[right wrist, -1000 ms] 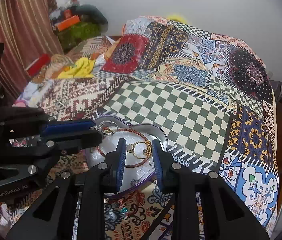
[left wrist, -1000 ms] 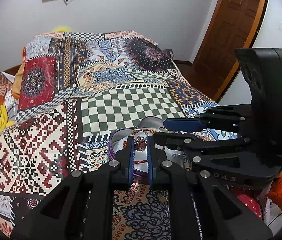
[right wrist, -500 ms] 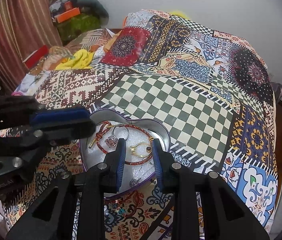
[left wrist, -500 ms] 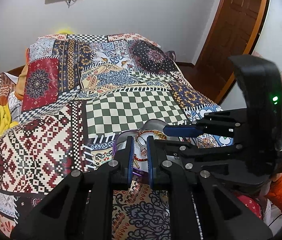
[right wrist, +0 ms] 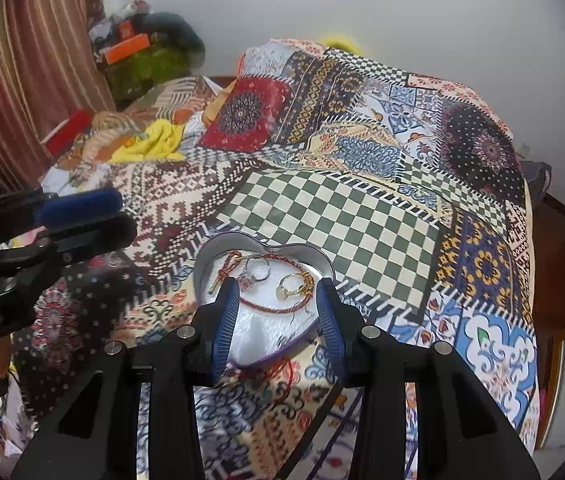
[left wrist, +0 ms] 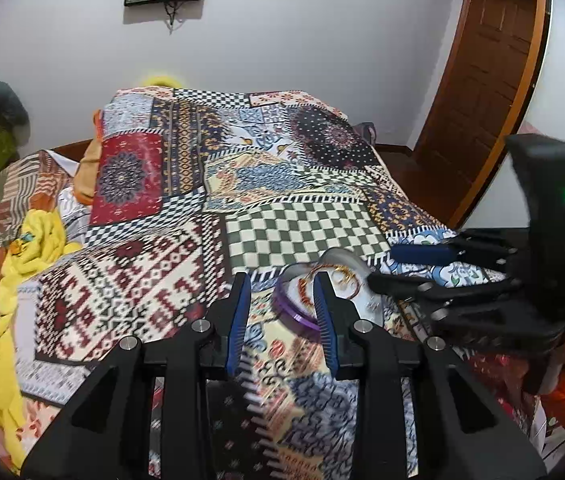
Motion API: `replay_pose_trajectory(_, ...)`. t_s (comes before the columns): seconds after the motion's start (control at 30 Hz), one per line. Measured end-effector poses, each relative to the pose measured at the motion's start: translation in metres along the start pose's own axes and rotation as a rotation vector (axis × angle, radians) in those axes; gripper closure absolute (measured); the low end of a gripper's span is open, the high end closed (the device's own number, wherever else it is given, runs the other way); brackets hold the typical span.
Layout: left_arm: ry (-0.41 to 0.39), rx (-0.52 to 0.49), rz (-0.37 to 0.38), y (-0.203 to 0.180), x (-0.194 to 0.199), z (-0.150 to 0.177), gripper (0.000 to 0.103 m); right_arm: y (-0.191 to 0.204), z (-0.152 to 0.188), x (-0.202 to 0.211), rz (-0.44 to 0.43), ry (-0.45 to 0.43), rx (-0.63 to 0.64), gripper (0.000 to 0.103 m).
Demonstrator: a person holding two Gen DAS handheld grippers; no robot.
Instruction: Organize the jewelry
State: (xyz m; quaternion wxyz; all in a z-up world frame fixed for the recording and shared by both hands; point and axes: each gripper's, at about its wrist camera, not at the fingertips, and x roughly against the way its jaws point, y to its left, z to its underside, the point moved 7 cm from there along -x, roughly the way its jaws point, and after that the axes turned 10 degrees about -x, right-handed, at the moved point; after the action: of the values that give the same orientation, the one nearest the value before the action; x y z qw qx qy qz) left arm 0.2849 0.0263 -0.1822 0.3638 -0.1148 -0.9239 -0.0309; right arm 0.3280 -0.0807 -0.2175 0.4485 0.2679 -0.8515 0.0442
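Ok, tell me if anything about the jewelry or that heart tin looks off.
Nothing stands out. The heart-shaped tin sits flat on the patchwork bedspread, with the red cord bracelet, silver ring and gold ring all inside it. Nothing looks spilled or damaged.

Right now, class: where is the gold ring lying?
In the right wrist view, the gold ring lies inside the heart-shaped tin, right of the silver ring, on the red cord bracelet.
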Motion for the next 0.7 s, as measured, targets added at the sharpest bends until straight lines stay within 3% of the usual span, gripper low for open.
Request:
replay_pose_trajectory(0.23, 0.041, 0.027, -0.006, 0.008, 0.013, 0.028, 0.068, 0.006, 0.020, 0.014, -0.014, 0.012, -0.052, 0.066)
replay_pose_trajectory(0.7, 0.134, 0.049, 0.008, 0.012, 0.023, 0.087, 0.068, 0.029, 0.073, -0.024, -0.001, 0.174, -0.079, 0.066)
